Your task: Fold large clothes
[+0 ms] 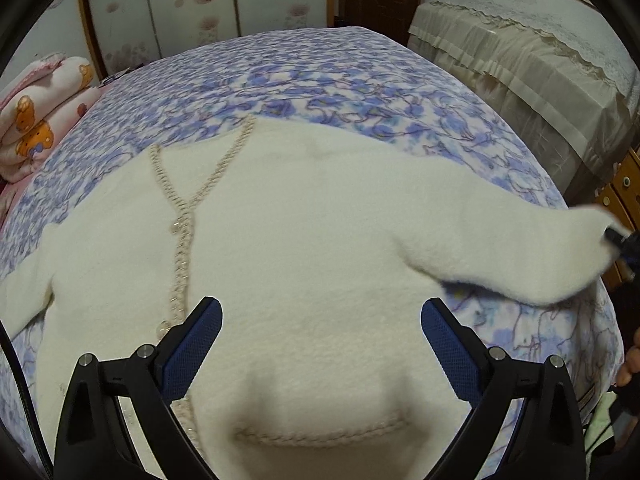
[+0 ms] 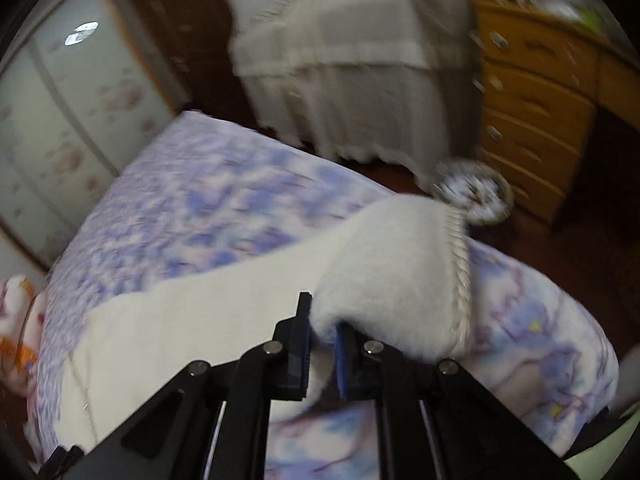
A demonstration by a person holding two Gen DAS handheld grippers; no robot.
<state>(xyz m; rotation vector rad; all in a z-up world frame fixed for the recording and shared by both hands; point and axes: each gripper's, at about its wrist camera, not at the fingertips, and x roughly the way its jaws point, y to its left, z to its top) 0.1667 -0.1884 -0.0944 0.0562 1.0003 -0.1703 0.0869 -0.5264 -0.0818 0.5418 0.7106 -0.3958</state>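
A cream fuzzy cardigan (image 1: pixel 304 216) with braided trim and pearl buttons lies spread flat on the blue-flowered bedspread (image 1: pixel 320 72). My left gripper (image 1: pixel 322 336) hovers open over its lower front, with nothing between the blue pads. Its right sleeve (image 1: pixel 520 256) stretches toward the bed's right edge. There my right gripper (image 1: pixel 614 236) pinches the cuff end. In the right wrist view, the right gripper (image 2: pixel 323 340) is shut on that sleeve (image 2: pixel 396 280), whose braided cuff edge is lifted off the bed.
A folded pink cartoon quilt (image 1: pixel 44 116) sits at the bed's left. A cloth-covered piece of furniture (image 1: pixel 520 72) and a wooden drawer chest (image 2: pixel 532 100) stand to the right. A patterned round object (image 2: pixel 474 192) rests on the floor. A hand (image 1: pixel 632 364) shows at the right edge.
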